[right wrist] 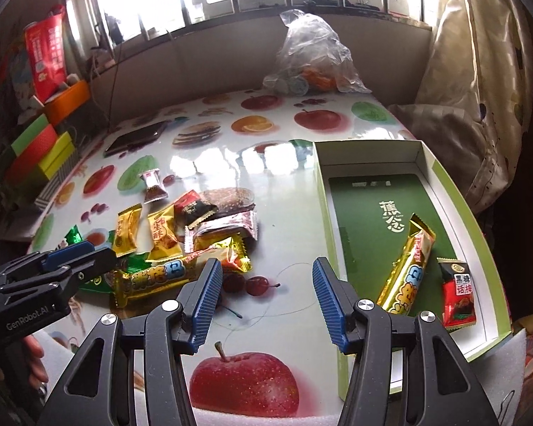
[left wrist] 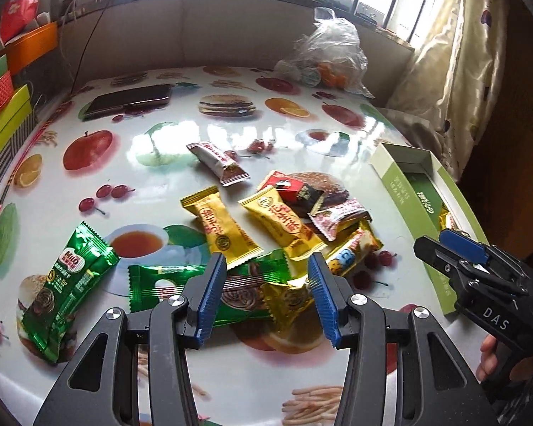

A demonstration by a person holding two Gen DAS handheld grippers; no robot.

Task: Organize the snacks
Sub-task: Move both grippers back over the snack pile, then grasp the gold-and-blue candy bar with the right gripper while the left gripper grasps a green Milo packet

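Note:
A pile of wrapped snacks lies mid-table: two yellow packets [left wrist: 221, 227], green Milo packets [left wrist: 67, 284], a gold bar [right wrist: 152, 278], pink [left wrist: 337, 216] and red-black ones. My left gripper [left wrist: 268, 266] is open just above a green packet [left wrist: 245, 284] and a small gold one. My right gripper [right wrist: 264, 273] is open and empty over bare table, beside the green box [right wrist: 373, 206]. The box holds a gold bar [right wrist: 407, 269] and a red packet [right wrist: 456, 296].
A phone [left wrist: 131, 99] lies at the table's far left. A clear plastic bag [left wrist: 328, 56] of items sits at the far edge. Coloured boxes [left wrist: 7, 106] stack at the left. A curtain [left wrist: 455, 71] hangs at the right.

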